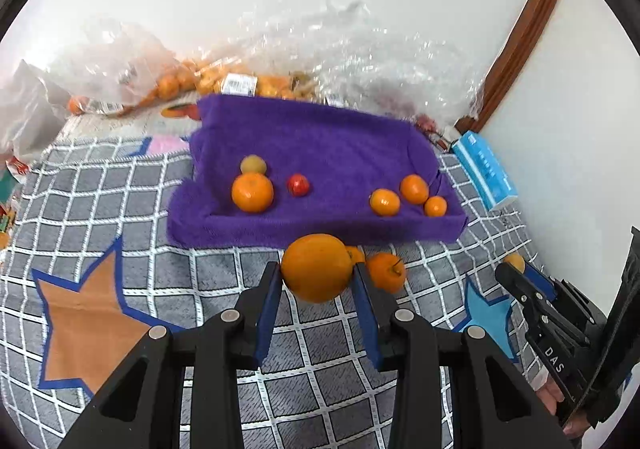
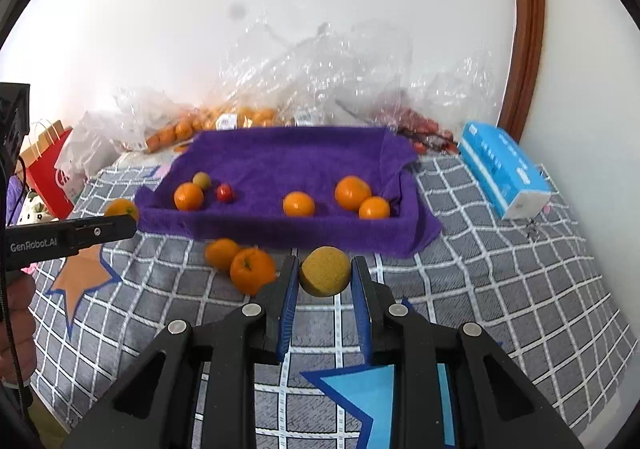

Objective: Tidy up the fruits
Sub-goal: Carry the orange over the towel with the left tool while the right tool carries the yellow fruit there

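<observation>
I'm gripping a big orange [image 1: 316,267] in my left gripper [image 1: 316,281]. My right gripper [image 2: 325,281] is clamping a yellowish fruit [image 2: 326,271], purple tray [image 2: 280,233] just beyond.

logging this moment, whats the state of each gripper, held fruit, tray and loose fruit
left gripper: jaws shut on the large orange, lifted off the blanket
right gripper: jaws shut on the yellow-green fruit, lifted
purple towel-lined tray: holds six fruits in two groups
two oranges: loose on the checked blanket, in front of the tray
</observation>
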{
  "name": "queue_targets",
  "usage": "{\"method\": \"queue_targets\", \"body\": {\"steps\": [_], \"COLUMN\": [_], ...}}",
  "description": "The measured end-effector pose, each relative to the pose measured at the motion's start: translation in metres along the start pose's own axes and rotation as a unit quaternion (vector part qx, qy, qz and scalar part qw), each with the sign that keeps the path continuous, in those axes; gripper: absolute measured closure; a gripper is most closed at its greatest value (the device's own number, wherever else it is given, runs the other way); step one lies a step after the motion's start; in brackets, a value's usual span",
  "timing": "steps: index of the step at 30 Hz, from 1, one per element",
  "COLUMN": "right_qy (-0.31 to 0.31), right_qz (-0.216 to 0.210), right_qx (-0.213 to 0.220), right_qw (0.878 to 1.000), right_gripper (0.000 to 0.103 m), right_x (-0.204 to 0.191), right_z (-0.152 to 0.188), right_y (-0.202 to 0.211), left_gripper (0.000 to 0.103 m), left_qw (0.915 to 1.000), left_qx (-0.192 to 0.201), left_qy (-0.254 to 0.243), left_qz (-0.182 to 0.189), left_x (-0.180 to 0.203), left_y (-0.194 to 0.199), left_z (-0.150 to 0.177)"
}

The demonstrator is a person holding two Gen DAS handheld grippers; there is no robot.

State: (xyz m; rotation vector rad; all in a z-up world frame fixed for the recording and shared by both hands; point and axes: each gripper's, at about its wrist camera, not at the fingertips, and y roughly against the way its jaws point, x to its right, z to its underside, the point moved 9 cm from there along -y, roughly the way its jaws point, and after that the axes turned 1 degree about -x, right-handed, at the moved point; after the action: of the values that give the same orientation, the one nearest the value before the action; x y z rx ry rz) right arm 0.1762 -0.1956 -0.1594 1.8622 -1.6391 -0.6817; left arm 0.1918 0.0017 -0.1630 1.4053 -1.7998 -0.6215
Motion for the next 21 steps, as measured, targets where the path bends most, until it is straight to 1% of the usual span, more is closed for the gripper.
{"method": "queue_targets", "body": {"steps": [4, 6, 8, 10, 13, 21], "right_qy": [0.001, 0.001, 0.001, -0.002, -0.007, 0.011], "right_qz": [0.008, 0.008, 0.008, 0.004, -0.005, -0.005], "right_qx": [0.015, 0.021, 0.027, 0.030, 0.035, 0.045], "right_qw": [1.000, 1.000, 1.000, 1.000, 0.999, 0.999], "right_gripper": [0.077, 0.077, 0.077, 0.077, 0.077, 0.077], "right_x": [-0.003, -0.005, -0.008, -0.011, -0.016, -0.030], "right_z": [-0.014, -0.021, -0.027, -0.033, -0.039, -0.048], "right_y": [0.011, 0.016, 0.022, 0.027, 0.034, 0.049], "left_gripper": [0.069, 0.069, 0.069, 0.069, 0.069, 0.069], "left_qw": [0.9999, 0.9999, 0.9998, 0.9996, 0.9993, 0.9984], "left_qx": [0.013, 0.013, 0.020, 0.026, 0.036, 0.055], "left_qy": [0.001, 0.003, 0.006, 0.006, 0.006, 0.009], "left_qz": [-0.003, -0.006, 0.000, -0.004, -0.010, -0.010], "left_x": [-0.001, -0.001, -0.001, -0.002, -0.002, 0.001], "left_y": [0.016, 0.022, 0.031, 0.039, 0.050, 0.072], "left_z": [-0.005, -0.007, -0.010, -0.012, -0.015, -0.015]}}
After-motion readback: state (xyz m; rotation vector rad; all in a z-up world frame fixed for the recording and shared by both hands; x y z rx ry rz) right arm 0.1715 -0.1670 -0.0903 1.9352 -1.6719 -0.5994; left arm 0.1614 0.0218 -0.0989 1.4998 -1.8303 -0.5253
